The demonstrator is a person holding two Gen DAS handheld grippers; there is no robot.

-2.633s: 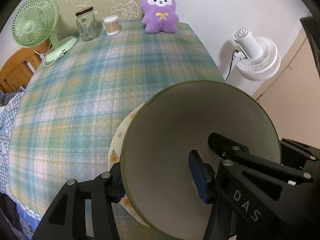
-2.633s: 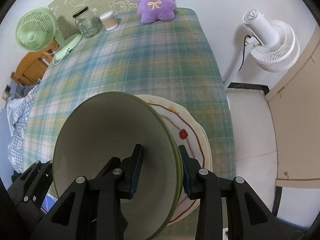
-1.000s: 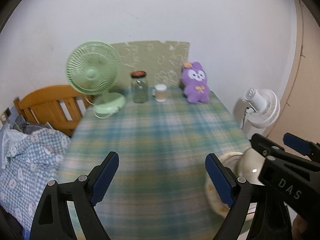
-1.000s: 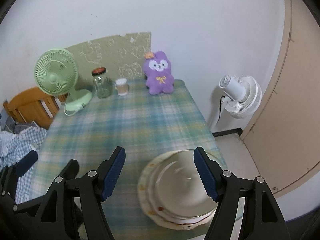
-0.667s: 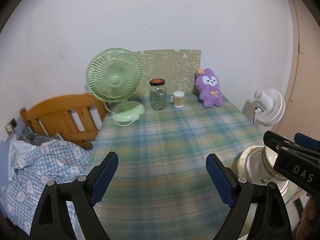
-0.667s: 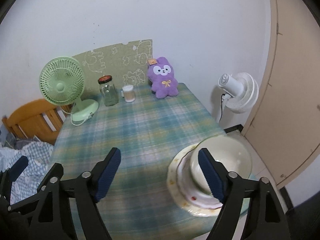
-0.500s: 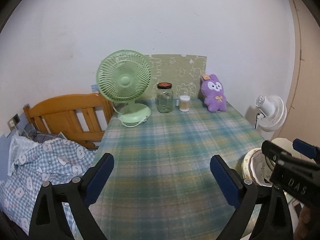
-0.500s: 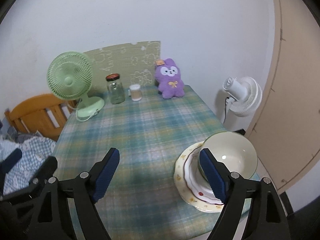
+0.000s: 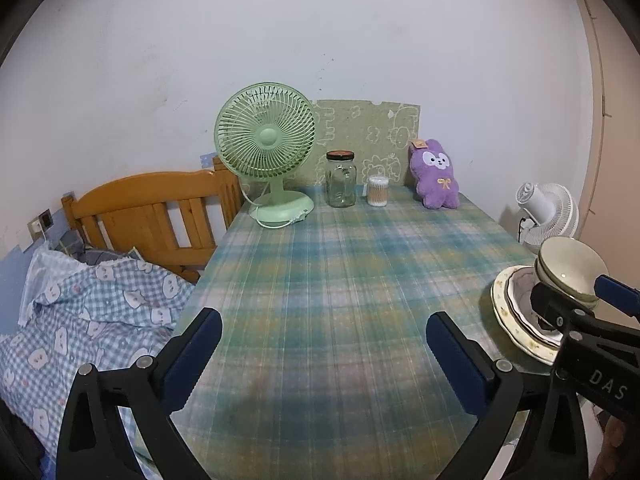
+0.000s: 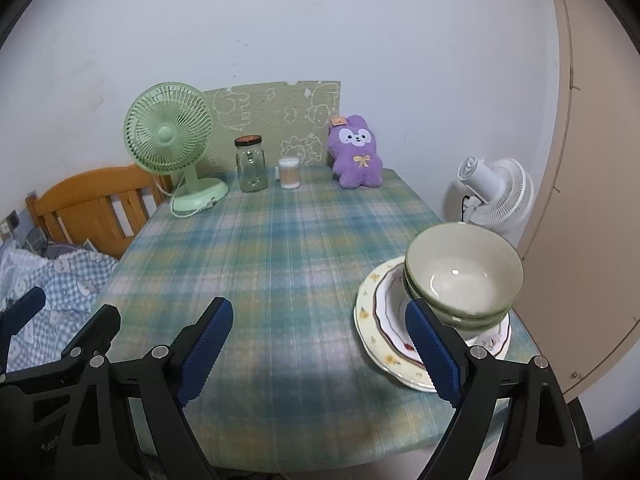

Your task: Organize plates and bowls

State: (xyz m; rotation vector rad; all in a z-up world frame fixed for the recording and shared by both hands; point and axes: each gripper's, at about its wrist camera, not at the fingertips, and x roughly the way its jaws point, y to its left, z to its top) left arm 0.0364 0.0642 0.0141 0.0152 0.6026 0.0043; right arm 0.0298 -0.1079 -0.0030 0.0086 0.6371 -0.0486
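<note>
- Right wrist view: the green bowls point(image 10: 464, 276) sit nested, upright, on the stacked plates point(image 10: 374, 330) at the near right corner of the table point(image 10: 280, 272).
- Judged from how they lie, the pile looks finished; no other dish shows on the cloth.
- The pile lies forward and to the right of the right gripper point(image 10: 320, 346), its right pad just overlapping the plates in the picture, apart from them as far as I can tell.
- That gripper's jaws have just been opening and stand wide, with nothing between them.
- The left gripper point(image 9: 320, 354) has also just been opening and is wide and empty; in its view the pile sits far off to the right, behind the right gripper's frame.
- So the right hand is the nearer one for any further touch.
- At the far edge stand a green fan point(image 10: 170, 136), a glass jar point(image 10: 251, 168) and a purple plush point(image 10: 356, 152), well apart from the dishes.
</note>
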